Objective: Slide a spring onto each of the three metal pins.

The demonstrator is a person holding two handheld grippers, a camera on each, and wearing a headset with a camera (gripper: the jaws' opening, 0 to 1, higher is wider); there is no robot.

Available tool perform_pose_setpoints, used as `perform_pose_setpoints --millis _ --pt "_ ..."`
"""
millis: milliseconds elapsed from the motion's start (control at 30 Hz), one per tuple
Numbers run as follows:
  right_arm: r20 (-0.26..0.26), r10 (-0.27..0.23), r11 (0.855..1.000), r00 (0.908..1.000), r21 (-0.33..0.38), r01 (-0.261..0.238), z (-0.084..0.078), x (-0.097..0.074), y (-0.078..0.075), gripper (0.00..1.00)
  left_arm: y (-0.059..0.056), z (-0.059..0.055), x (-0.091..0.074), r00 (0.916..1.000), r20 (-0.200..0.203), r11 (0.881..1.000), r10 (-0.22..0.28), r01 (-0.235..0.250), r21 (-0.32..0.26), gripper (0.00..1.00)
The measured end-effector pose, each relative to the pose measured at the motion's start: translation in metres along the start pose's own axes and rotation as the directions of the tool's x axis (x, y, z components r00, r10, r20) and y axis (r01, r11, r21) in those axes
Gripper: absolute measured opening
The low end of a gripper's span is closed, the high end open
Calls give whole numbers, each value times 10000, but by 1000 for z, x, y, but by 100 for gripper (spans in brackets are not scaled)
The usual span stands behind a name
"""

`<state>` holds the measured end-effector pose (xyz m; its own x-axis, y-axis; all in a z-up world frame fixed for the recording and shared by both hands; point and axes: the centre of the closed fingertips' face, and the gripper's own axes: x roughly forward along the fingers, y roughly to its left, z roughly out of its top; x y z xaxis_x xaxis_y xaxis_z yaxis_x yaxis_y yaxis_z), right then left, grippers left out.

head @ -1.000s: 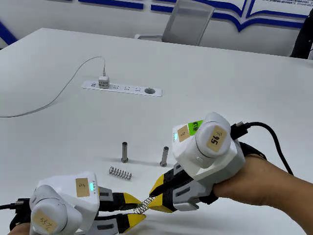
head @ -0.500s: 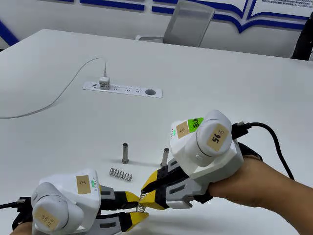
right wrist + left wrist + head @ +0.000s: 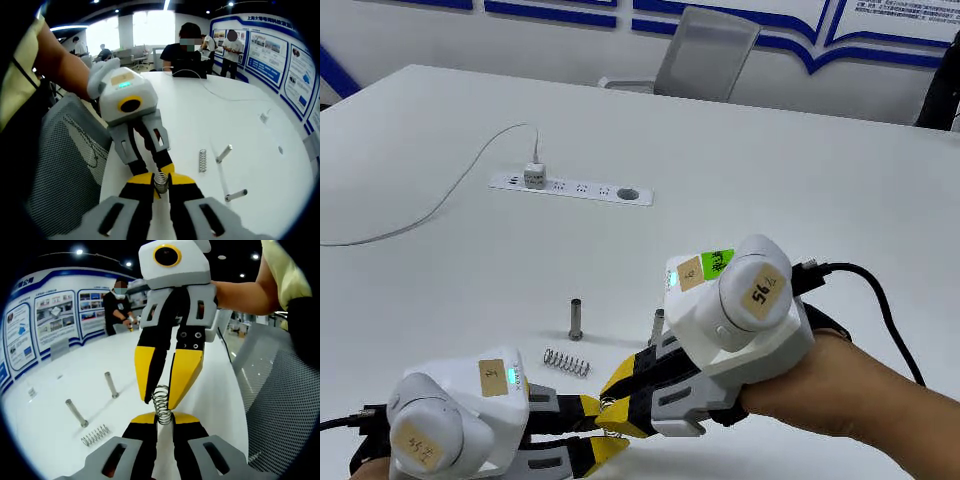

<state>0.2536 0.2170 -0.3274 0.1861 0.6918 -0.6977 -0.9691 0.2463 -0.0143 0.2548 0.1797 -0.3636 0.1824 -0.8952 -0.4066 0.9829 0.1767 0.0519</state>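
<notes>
Near the front edge of the desk [image 3: 770, 170], the left tongs [image 3: 159, 420] and the right tongs [image 3: 161, 186] meet tip to tip, each pinched narrowly shut on one spring [image 3: 160, 399]. Farther off, a second spring [image 3: 566, 362] lies flat just before the left pin [image 3: 576, 319]. The right pin [image 3: 657, 323] stands upright nearby.

In the head view the left claw [image 3: 602, 428] sits low at the lower left of the frame, pointing right. The right claw [image 3: 610, 408] reaches in from the right, angled left and down, so the yellow tips meet nose to nose. A bare hand [image 3: 820, 385] wraps the right claw's body, and its forearm [image 3: 910, 430] runs off the lower right corner. In the left gripper view both pairs of jaws are closed on one spring [image 3: 160, 401], the right from above and the left from below.
</notes>
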Motion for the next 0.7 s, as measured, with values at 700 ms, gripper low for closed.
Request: perform_pose_setpoints --millis 700 --pt "238 -148 9999 9996 86 146 -2 -2 -1 12 0 0 -1 9999 143 9984 1 7 -564 10"
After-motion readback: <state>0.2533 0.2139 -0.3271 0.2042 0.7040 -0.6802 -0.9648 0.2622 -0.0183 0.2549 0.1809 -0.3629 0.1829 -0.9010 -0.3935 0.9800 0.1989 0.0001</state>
